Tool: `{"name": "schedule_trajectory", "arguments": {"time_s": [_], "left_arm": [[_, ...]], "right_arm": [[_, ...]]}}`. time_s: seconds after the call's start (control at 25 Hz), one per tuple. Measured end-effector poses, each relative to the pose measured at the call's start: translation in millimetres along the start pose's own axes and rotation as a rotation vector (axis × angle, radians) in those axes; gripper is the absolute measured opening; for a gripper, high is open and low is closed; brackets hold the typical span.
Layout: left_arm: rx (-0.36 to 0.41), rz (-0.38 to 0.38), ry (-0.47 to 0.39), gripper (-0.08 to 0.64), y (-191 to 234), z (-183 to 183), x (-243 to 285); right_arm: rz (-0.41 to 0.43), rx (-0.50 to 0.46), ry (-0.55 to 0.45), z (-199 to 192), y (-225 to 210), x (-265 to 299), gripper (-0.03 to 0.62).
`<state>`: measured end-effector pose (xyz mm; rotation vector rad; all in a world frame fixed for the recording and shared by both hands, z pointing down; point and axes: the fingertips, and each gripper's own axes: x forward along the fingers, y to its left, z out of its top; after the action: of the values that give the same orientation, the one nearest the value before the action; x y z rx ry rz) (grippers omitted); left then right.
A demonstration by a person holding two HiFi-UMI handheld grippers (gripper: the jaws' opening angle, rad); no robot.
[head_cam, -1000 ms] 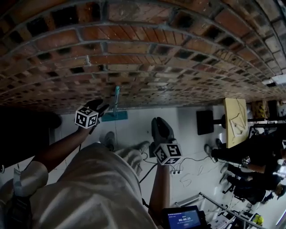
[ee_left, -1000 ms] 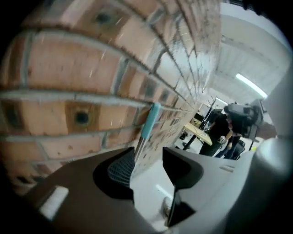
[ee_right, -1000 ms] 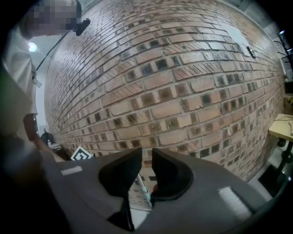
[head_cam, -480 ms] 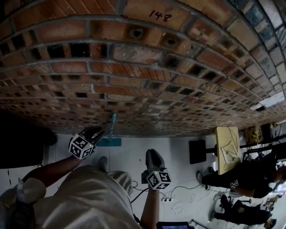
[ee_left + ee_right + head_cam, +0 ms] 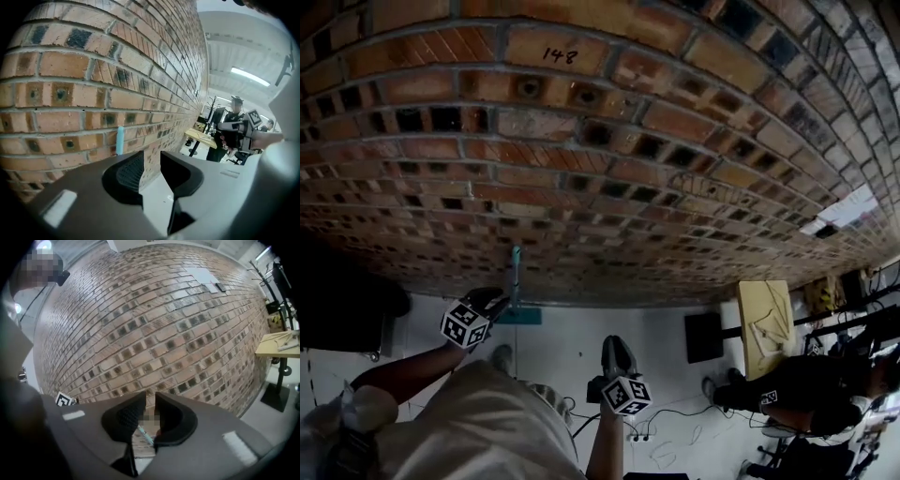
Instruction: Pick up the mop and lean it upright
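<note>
The mop stands upright against the brick wall. Its teal handle (image 5: pixel 515 267) rises from the teal mop head (image 5: pixel 519 317) on the white floor. My left gripper (image 5: pixel 498 299) is just left of the handle and apart from it. In the left gripper view the handle tip (image 5: pixel 120 139) shows left of the left gripper (image 5: pixel 151 158), whose jaws have just been opening with nothing between them. My right gripper (image 5: pixel 614 345) hangs over the floor to the right. The right gripper (image 5: pixel 150 398) stands narrowly open and empty, with the mop handle (image 5: pixel 143 433) far off beyond the gap.
The brick wall (image 5: pixel 609 150) fills the upper picture. A dark object (image 5: pixel 342 314) sits at the left. At the right are a black box (image 5: pixel 703 336), a wooden table (image 5: pixel 766 326) and a person in black (image 5: pixel 802 394). Cables (image 5: pixel 661 422) lie on the floor.
The head view has tipped upward, so more wall shows and both grippers sit lower. The left gripper has drawn slightly away from the handle. The mop stays leaning on the wall.
</note>
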<state>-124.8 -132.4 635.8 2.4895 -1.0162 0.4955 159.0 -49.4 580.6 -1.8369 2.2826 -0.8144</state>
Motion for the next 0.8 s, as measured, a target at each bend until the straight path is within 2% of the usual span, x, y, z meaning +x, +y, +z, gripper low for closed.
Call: {"name": "schedule_trajectory", "arguments": {"time_s": [0.16, 0.4, 0.48, 0.64, 0.8], "left_arm": [[0.025, 0.002, 0.022, 0.129, -34, -1, -5], [-0.054, 0.026, 0.055, 0.130, -87, -18, 0], [-0.051, 0.014, 0.058, 0.130, -112, -23, 4], [-0.029, -0.016, 0.045, 0.138, -164, -23, 12], [-0.031, -0.016, 0.018, 0.138, -203, -26, 6]], "right_arm": [[-0.043, 0.000, -0.033, 22, -40, -45, 0.054], [-0.059, 0.010, -0.024, 19, -76, -103, 0.054], [-0.015, -0.010, -0.019, 19, -75, -119, 0.054], [0.156, -0.120, 0.030, 17, -47, -147, 0.054], [0.192, -0.196, 0.079, 9, -39, -168, 0.055]]}}
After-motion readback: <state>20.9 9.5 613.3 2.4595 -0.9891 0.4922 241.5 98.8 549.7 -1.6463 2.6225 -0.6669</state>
